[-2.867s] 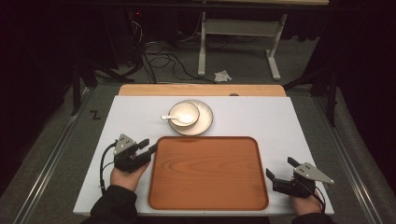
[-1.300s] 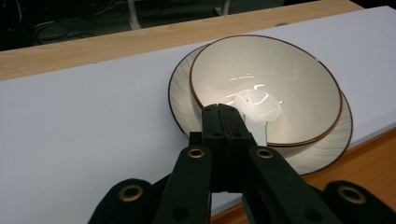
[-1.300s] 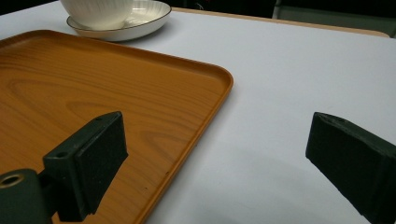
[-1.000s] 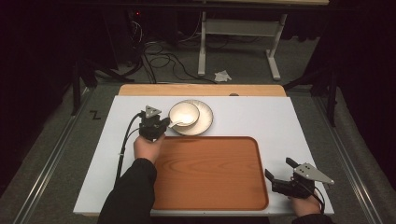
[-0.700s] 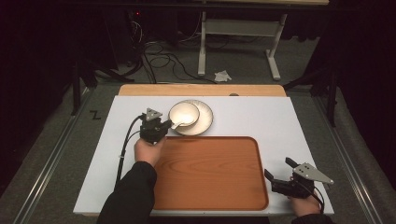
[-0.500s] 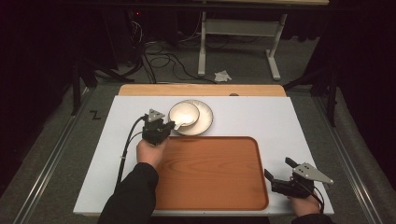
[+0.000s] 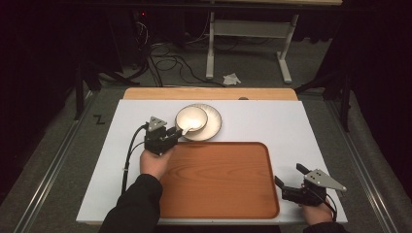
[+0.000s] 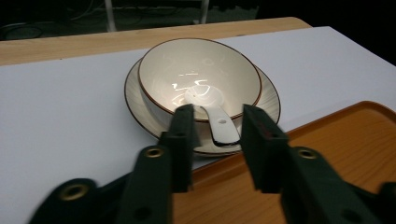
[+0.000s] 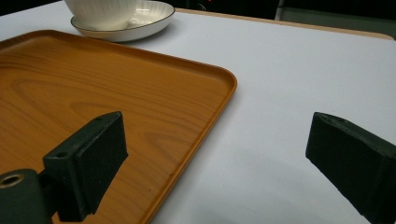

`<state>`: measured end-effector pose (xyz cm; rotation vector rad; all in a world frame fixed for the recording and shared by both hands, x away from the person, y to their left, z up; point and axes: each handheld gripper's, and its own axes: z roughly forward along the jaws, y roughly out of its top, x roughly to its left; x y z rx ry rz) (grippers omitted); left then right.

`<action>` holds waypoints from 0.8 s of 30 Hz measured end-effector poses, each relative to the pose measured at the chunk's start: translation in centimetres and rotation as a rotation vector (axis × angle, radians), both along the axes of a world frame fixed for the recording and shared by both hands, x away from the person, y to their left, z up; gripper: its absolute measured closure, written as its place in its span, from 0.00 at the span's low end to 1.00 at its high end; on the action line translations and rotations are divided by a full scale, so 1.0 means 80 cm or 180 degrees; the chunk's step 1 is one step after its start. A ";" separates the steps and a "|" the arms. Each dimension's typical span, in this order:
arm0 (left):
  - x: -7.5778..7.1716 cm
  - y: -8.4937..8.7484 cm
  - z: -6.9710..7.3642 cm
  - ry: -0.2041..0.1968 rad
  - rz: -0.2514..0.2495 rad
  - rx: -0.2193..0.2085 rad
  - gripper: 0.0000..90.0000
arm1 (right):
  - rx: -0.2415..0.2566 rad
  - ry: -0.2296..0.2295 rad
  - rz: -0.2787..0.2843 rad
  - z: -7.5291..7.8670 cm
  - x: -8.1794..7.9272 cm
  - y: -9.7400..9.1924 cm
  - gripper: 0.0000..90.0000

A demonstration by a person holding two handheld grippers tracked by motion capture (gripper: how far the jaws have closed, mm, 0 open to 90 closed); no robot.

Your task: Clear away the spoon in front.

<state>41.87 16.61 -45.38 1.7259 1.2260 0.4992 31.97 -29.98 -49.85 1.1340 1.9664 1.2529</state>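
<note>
A cream bowl (image 7: 191, 118) (image 8: 198, 79) with a brown rim sits in a matching plate (image 7: 214, 127) (image 8: 268, 100) at the far middle of the white table (image 7: 272, 121). A white spoon (image 7: 187, 130) (image 8: 219, 126) rests in the bowl, its handle sticking out over the rim towards me. My left gripper (image 7: 177, 133) (image 8: 218, 112) has just been opening its jaws; they stand either side of the spoon handle with a gap on each side. My right gripper (image 7: 288, 174) (image 9: 217, 123) rests open and empty at the near right corner of the wooden tray (image 7: 218, 179) (image 9: 93, 84).
The tray (image 8: 355, 140) lies just in front of the plate and covers the table's near middle. A wooden strip (image 7: 209, 93) runs along the table's far edge. Beyond it on the floor are cables (image 7: 170, 53), a desk frame (image 7: 252, 29) and a crumpled paper (image 7: 231, 78).
Since the oldest frame my left hand has gone from the tray's left edge up to the bowl. Over the last second it drew back slightly. The right hand has kept still.
</note>
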 end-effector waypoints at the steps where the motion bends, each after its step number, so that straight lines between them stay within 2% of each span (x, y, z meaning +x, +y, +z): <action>1: 0.000 0.000 0.000 0.0015 0.0025 0.0013 0.63 | 0.0002 0.0000 0.0004 0.000 0.000 0.000 0.07; 3: 0.000 -0.001 0.000 0.0032 0.0048 0.0019 0.50 | -0.0003 -0.0007 0.0013 0.000 0.000 0.001 0.07; 6: 0.007 -0.001 -0.003 0.0198 0.0037 -0.0110 0.36 | -0.0004 -0.0010 0.0021 0.000 0.001 0.001 0.07; 9: 0.013 -0.001 -0.007 0.0310 0.0066 -0.0211 0.34 | 0.0001 -0.0006 0.0015 0.000 0.001 0.001 0.07; 16: 0.028 -0.003 -0.016 0.0517 0.0048 -0.0497 0.55 | 0.0006 -0.0007 0.0017 0.000 0.000 0.000 0.07; 20: 0.032 -0.005 -0.019 0.0589 0.0026 -0.0516 0.63 | 0.0001 -0.0004 0.0013 0.000 0.001 0.000 0.07; 24: 0.034 -0.005 -0.022 0.0675 -0.0006 -0.0605 0.71 | -0.0011 -0.0021 0.0034 0.000 0.001 0.000 0.07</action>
